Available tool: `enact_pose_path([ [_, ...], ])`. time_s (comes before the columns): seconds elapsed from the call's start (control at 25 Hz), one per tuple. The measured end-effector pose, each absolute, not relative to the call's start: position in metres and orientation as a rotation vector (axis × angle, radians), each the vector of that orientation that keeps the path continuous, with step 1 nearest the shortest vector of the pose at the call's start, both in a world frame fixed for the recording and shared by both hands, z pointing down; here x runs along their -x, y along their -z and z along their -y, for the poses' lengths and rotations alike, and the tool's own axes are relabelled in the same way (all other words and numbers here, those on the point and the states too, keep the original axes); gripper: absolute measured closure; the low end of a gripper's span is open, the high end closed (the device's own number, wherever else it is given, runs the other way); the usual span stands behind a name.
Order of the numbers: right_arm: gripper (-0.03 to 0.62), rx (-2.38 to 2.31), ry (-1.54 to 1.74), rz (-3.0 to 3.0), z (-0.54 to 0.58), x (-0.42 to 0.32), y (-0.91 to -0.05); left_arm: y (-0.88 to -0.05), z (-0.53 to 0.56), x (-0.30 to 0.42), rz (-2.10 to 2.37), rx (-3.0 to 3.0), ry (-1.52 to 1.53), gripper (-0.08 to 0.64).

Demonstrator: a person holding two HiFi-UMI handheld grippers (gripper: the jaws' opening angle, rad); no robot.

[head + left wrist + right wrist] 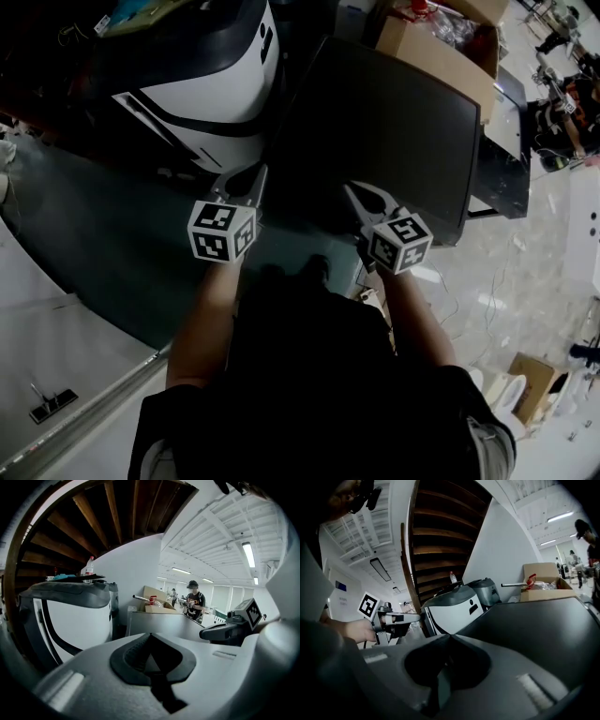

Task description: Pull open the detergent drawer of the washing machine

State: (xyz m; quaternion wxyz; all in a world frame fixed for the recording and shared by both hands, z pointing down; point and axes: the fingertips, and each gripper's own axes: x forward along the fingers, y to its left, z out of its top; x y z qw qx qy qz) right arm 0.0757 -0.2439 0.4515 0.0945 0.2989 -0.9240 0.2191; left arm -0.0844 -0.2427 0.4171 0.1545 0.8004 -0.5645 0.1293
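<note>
Over the dark machine top [394, 122], left gripper [255, 178] and right gripper [354, 192] sit pinched closed, empty; unless 1 opens, it may just skid off the unseen drawer.

The head view looks steeply down onto the left gripper [259, 172] and right gripper [350, 188]. Each gripper view sits close behind its own jaws, facing forward (all three share the white appliance [216, 94] ahead).

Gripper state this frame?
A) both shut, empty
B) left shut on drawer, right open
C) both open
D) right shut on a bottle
A: the left gripper and the right gripper each show jaws together with nothing between them.
</note>
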Motion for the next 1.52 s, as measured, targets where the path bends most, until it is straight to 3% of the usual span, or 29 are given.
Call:
enact_pose_path([
  [0.24,0.583,-0.866,-0.662,2.688,0.244,-0.052,-0.470,-0.442,0.256,0.108,1.549,-2.285,-0.402,0.549],
  [0.28,0.546,-0.857,-0.647,2.681,0.243,-0.047,-0.473,-0.447,0.258,0.112,1.528,-2.291,-0.412,0.549],
  [0.4,0.528,-0.866,-0.631,2.639,0.236,-0.037,-0.487,-0.468,0.258,0.124,1.449,-2.303,-0.425,0.549],
  [0.72,0.526,-1.034,-0.680,2.484,0.208,-0.018,-0.524,-0.520,0.240,0.143,1.188,-2.371,-0.525,0.545],
  [0.84,0.525,-1.106,-0.713,2.429,0.198,-0.018,-0.541,-0.539,0.238,0.147,1.124,-2.377,-0.566,0.457],
  [1.52,0.459,-1.278,-0.777,2.263,0.227,-0.043,-0.612,-0.609,0.264,0.140,1.025,-2.331,-0.677,0.395],
])
